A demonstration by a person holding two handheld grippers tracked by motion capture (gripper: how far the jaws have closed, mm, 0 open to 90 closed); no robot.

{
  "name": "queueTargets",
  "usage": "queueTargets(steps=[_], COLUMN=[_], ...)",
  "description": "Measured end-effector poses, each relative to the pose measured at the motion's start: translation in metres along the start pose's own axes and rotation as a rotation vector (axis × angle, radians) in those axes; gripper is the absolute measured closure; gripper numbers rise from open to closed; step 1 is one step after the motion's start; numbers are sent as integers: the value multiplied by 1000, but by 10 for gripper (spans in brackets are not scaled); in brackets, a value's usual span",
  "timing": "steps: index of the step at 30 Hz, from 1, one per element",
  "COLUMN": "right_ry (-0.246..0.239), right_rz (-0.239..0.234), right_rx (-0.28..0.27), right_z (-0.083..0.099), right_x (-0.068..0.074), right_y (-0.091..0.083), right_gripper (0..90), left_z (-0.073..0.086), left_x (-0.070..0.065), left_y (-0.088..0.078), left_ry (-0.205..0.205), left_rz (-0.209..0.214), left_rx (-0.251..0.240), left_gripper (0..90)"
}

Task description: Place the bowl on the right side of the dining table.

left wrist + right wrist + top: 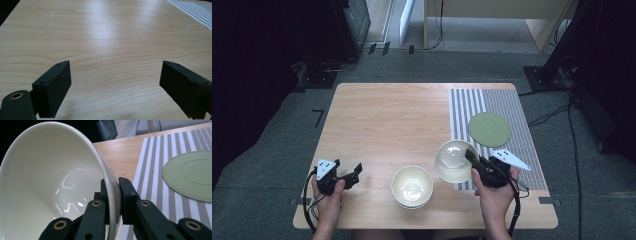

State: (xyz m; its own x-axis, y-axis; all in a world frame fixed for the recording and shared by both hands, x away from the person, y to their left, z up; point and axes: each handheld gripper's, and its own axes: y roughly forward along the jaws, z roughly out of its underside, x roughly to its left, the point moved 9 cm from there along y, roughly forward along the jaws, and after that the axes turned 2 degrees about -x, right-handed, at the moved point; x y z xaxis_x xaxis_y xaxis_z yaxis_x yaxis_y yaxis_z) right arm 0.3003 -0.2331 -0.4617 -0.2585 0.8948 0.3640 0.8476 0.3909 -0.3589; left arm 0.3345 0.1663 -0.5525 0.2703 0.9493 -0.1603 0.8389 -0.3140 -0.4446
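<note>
Jaws of the right gripper (473,159) pinch the rim of a cream bowl (454,160) tilted at the striped placemat's (512,102) near-left edge, beside a stacked bowl pair (412,186), while the left gripper (353,175) rests spread over bare wooden table (387,120).

The held bowl (57,185) runs off the left and bottom edges in the right gripper view, its rim partly hidden by the jaws. The green plate (190,175) is cut off at right.

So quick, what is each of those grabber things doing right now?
Left gripper: open, nothing between its jaws.
Right gripper: shut on the bowl rim.
</note>
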Motion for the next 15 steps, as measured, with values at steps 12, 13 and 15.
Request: queueTargets(steps=[12,13,15], right_ry=[19,19,20], right_rz=[38,42,47], right_rx=[-17,-18,-21], right_z=[-11,-13,-15], right_x=[-19,-20,-23], right_y=[-4,-4,-4], right_gripper=[835,835,835], left_z=[1,1,1], left_x=[-1,-1,-1], left_y=[1,1,1], left_ry=[7,8,7], left_rz=[-12,-13,-13], left_rx=[-6,-6,-6], left_gripper=[99,99,99])
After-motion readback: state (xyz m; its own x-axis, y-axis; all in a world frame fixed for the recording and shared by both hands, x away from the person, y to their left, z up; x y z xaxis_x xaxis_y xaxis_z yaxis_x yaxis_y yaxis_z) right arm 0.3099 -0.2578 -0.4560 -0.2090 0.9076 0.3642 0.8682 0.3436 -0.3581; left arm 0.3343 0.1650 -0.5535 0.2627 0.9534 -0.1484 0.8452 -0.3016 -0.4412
